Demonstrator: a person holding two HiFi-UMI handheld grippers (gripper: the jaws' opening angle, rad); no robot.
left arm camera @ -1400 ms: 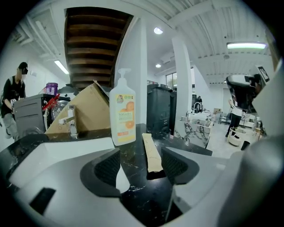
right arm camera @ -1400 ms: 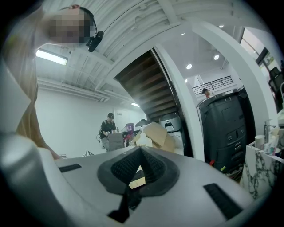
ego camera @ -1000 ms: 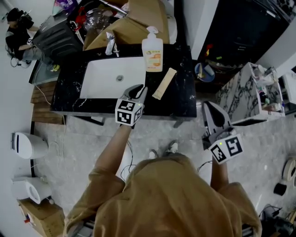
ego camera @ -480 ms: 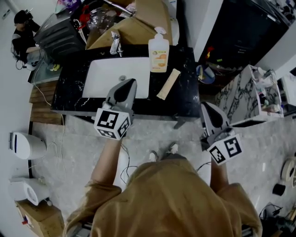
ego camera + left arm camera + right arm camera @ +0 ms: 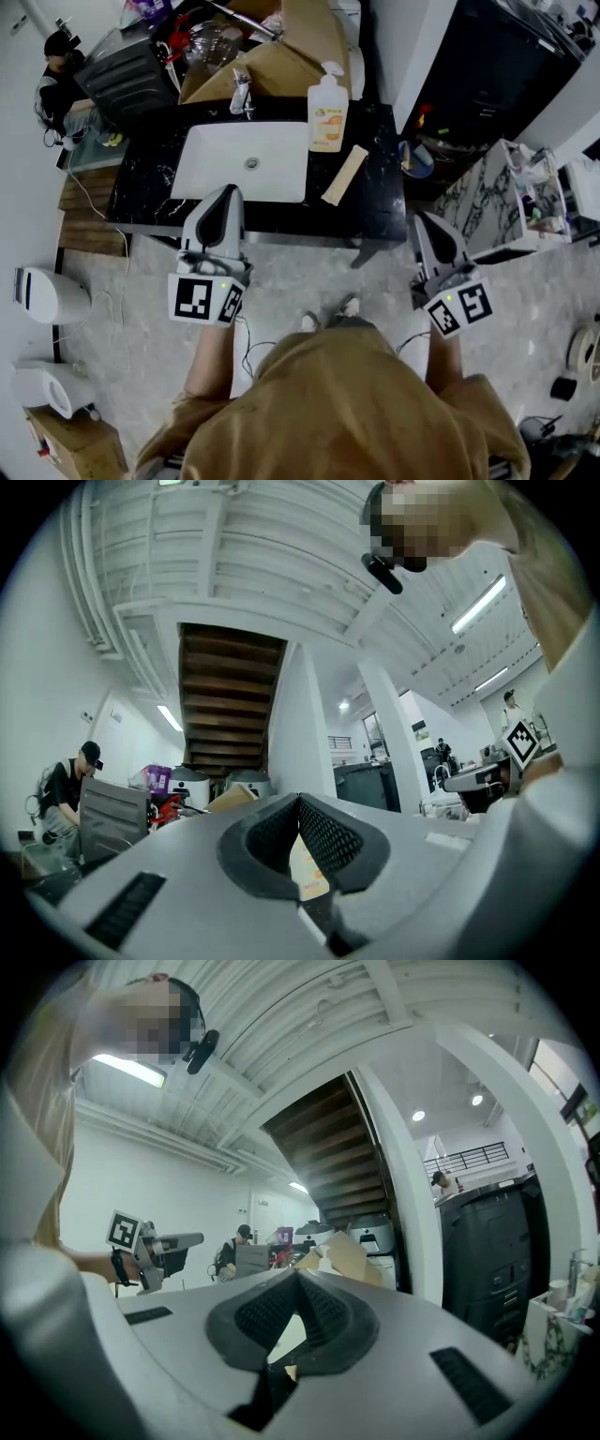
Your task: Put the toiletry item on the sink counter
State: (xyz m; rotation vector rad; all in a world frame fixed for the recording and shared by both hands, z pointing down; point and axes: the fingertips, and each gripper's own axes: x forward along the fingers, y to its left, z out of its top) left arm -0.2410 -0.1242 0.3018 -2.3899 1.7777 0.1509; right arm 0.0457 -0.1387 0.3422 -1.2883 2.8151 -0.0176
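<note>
Backed away from the counter [image 5: 377, 212], my left gripper [image 5: 225, 193] is closed on nothing, since the tan toiletry stick [image 5: 344, 175] now lies flat right of the sink [image 5: 225, 169], below the soap bottle [image 5: 328, 117]. My right gripper [image 5: 427, 218] hangs closed, unneeded.

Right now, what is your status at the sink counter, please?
Left gripper shut, empty. Right gripper shut, empty. Tan toiletry item flat on counter, right of sink. Nothing blocking.

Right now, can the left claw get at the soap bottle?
Probably yes. The left claw hangs shut and empty before the sink; the soap bottle stands upright at its back right corner, nothing between. It must open first.
</note>
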